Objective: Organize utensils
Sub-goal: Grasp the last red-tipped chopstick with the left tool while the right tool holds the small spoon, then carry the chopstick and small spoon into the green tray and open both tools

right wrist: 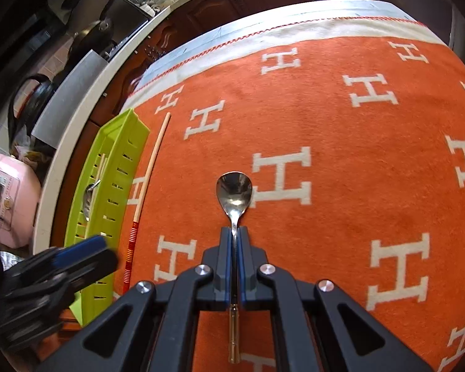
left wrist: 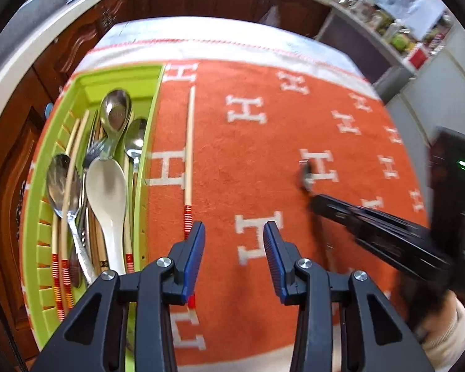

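Cloth [right wrist: 325, 217] reads "H" all over; right tongs [right wrist: 235, 235] clamped on spoon [right wrist: 234, 192]; left tongs [left wrist: 234, 232] apart (nothing btwn).

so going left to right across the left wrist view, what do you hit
green tray holding spoons and chopsticks → loose chopstick on the orange cloth → left tool, open over the cloth → metal spoon held in the right tool

Left hand-held gripper [left wrist: 234, 232] agape, right hand-held gripper [right wrist: 235, 235] clamped.
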### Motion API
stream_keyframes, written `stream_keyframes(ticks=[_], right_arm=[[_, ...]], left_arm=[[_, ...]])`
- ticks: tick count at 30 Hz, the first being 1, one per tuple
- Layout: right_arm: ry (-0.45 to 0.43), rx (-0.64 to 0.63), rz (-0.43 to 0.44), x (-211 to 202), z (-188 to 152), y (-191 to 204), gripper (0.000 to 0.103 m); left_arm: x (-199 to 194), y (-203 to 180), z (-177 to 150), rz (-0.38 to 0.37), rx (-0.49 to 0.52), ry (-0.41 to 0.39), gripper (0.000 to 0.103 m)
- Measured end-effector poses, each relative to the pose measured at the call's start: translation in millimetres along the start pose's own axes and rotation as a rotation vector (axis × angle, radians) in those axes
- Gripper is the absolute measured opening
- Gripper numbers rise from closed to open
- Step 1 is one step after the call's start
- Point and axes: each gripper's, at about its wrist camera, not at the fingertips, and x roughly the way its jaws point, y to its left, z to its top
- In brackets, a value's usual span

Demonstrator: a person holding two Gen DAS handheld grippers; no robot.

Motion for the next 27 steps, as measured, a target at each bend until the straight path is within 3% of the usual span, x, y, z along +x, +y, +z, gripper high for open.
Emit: stream_keyframes(ticks=[3,11,13,21,23,24,27], right_arm=[[-0.013,0.004,0.023,-6,-1,-6,0.003],[-0.018,0.006,0.066,-4,5,-2,0.003],[-0.022,0.001,0.069,-6,6,-2,0.003],[-0.006,0.02,0.099,-8,5,-5,0.003],[-0.007,0.018,0.098,-8,5,-4,0.003],[-0.006,0.019,0.1,-8,4,-4,0.003],[-0.002,0.022,0.103,-9,4,-3,0.003]], left_arm=[[19,3,5,0.072,-0.014,0.023,0.037],[40,-16,16,0.268,0.08,0.006,0.035],[42,-20,19,0.295,0.082,0.0,0.039],[46,-16,28,0.232,0.009,0.061,0.04],[44,-15,26,0.224,-0.002,0.043,0.026],[43,-12,25,0.17,-0.033,0.047,0.007],[37,-3,17,0.109,-0.105,0.026,0.004]])
